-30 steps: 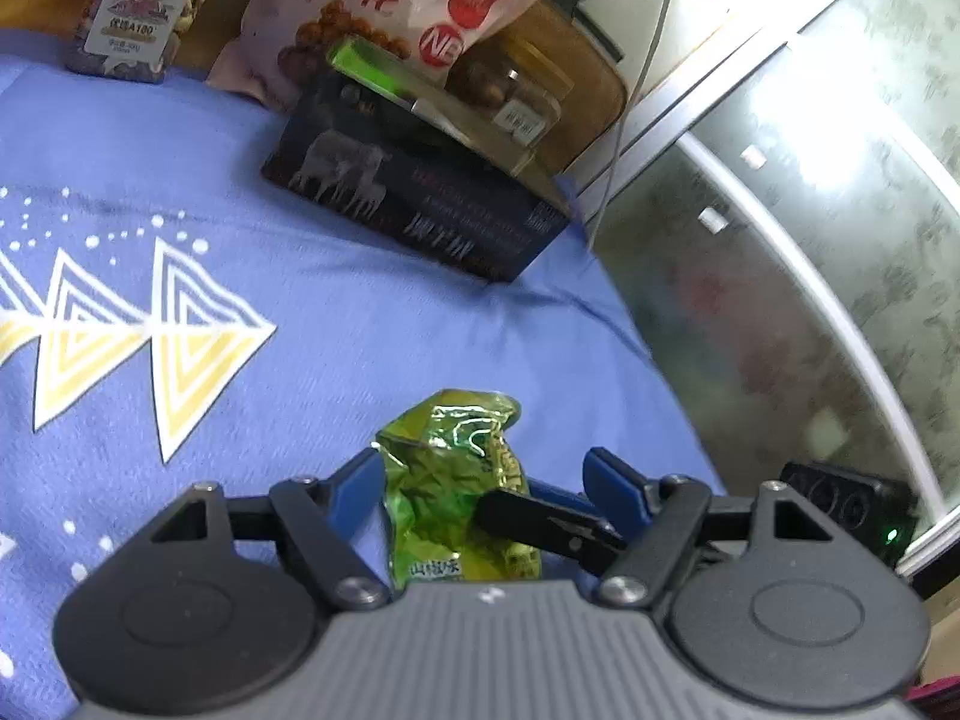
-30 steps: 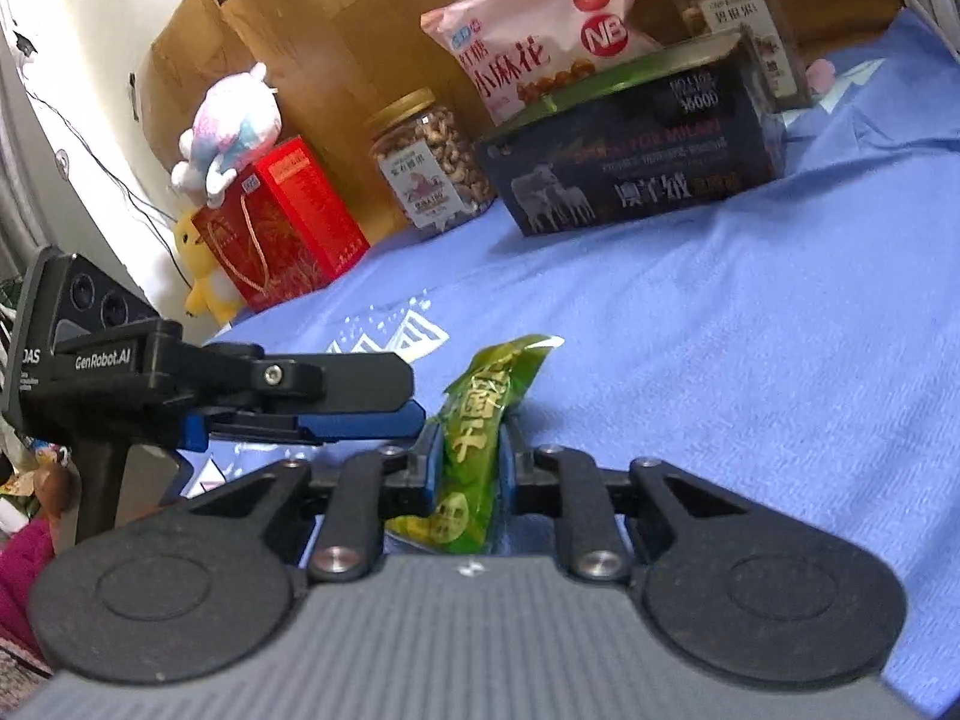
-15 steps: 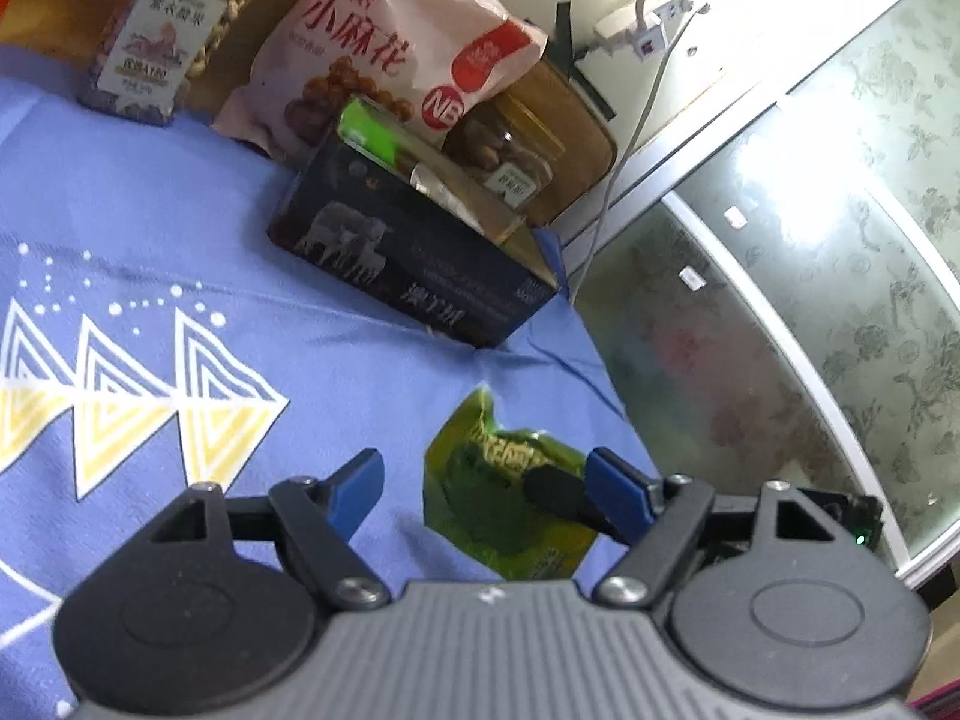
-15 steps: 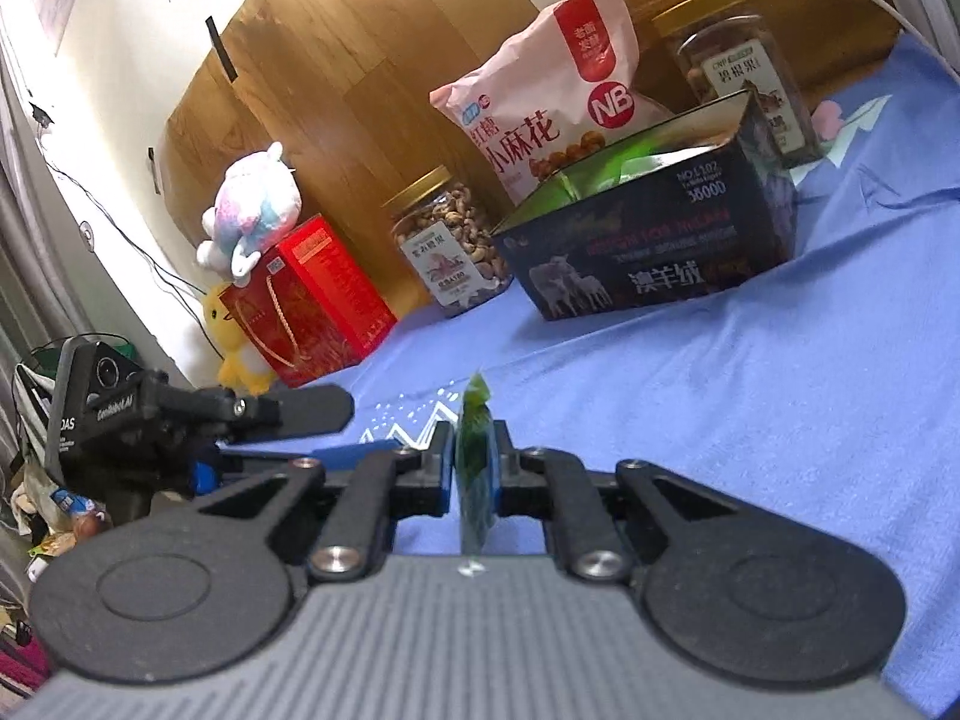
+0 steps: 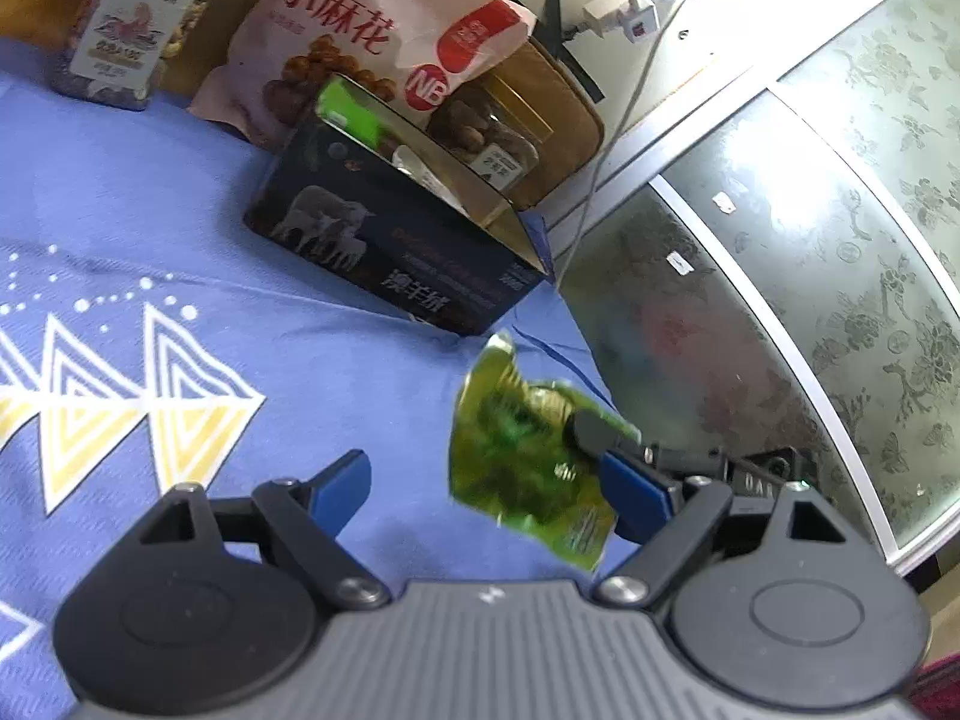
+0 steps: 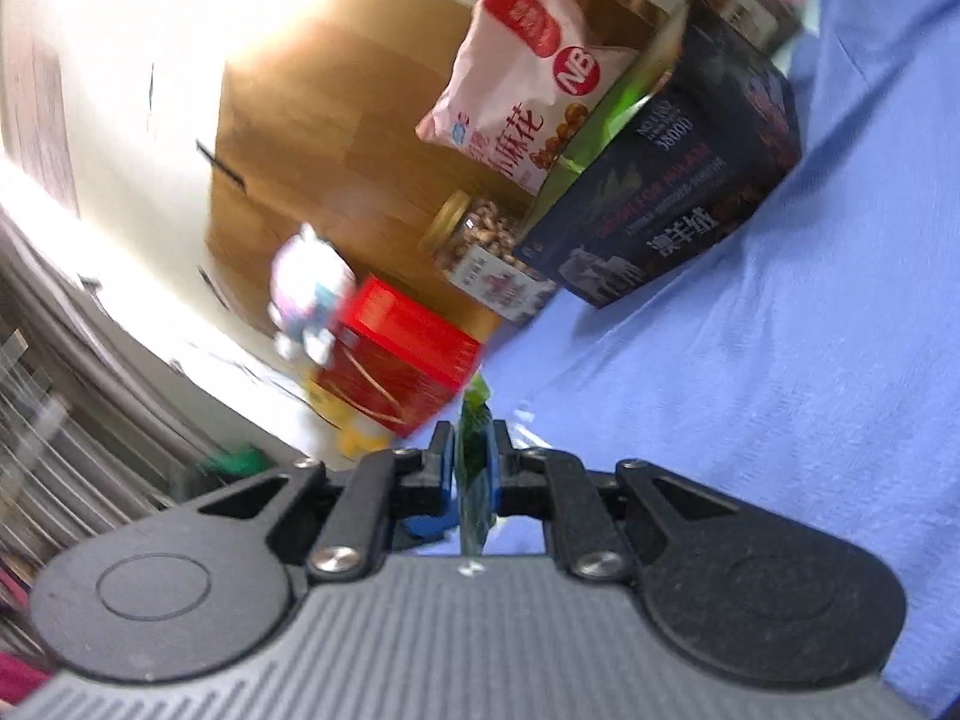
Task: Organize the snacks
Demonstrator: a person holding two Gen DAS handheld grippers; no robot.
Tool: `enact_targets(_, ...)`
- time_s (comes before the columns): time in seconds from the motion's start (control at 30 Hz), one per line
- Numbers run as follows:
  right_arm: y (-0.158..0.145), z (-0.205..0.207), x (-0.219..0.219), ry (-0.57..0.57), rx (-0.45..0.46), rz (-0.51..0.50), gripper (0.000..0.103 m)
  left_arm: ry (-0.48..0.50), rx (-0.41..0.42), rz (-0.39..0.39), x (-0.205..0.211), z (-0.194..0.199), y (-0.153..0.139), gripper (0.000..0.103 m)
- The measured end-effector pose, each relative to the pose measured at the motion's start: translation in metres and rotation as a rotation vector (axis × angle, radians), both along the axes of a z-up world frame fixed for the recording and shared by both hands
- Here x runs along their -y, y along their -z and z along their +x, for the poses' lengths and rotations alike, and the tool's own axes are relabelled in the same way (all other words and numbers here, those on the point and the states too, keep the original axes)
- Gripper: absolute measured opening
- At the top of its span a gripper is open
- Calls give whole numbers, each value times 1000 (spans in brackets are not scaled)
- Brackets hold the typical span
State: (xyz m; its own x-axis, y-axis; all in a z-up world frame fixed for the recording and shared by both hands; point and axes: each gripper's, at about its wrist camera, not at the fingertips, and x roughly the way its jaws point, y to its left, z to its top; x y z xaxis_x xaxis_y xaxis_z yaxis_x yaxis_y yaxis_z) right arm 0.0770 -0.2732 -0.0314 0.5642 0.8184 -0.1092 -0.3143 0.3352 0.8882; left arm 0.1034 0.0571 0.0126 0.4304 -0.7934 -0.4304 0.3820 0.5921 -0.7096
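Observation:
A green foil snack packet (image 5: 528, 456) hangs above the blue sheet, pinched edge-on between the pads of my right gripper (image 6: 471, 468), which is shut on it. In the left wrist view the right gripper (image 5: 591, 429) reaches in from the right, clamped on the packet's side. My left gripper (image 5: 486, 492) has its jaws opening, blue pads spread wide; the packet is between them but neither pad touches it. The dark open box (image 5: 390, 240) with sheep printed on it stands beyond, green packets inside; it also shows in the right wrist view as the dark box (image 6: 672, 198).
Behind the box are a pink snack bag (image 5: 372, 42), a nut jar (image 5: 132, 24) and a second jar (image 5: 492, 144). A red gift box (image 6: 402, 354) and plush toy (image 6: 306, 294) stand against the wooden headboard. The bed edge and a glass door (image 5: 780, 300) lie right.
The left jaws let go of the green packet and spread. The right gripper closed on it, lifted it off the sheet, rolled, and carried it towards the dark box.

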Motion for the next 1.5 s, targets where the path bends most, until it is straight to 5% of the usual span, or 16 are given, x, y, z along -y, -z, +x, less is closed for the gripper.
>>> enact_targets(0.03,2,3,3,-2,-14,42,14,7,2,-2,2,1,-1,83)
enact_targets(0.13,7,12,5,-48,-56,144,14,45,17,14,15,9,-7,57)
enact_targets(0.2,2,18,2,-58,-56,124,14,62,34,43,23,15,-14,45)
enact_targets(0.37,-30,41,1,-21,45,8,14,41,113,122,34,42,-41,45)
enact_targets(0.47,-65,70,-11,48,197,-137,14,17,170,185,43,69,-62,45)
enact_targets(0.67,-78,120,-21,119,269,-254,15,-64,235,342,66,130,-77,54)
enact_targets(0.8,-70,146,-37,229,301,-458,17,-144,231,485,82,158,-63,54)
enact_targets(0.87,-62,150,-42,278,305,-564,32,-165,206,521,83,164,-56,60)
enact_targets(0.9,-58,150,-38,305,299,-585,39,-171,195,521,82,165,-53,61)
enact_targets(1.2,-64,105,-23,378,356,-563,41,-205,259,519,77,122,-65,63)
enact_targets(1.5,-51,24,-35,404,332,-604,46,-280,322,629,75,42,-57,66)
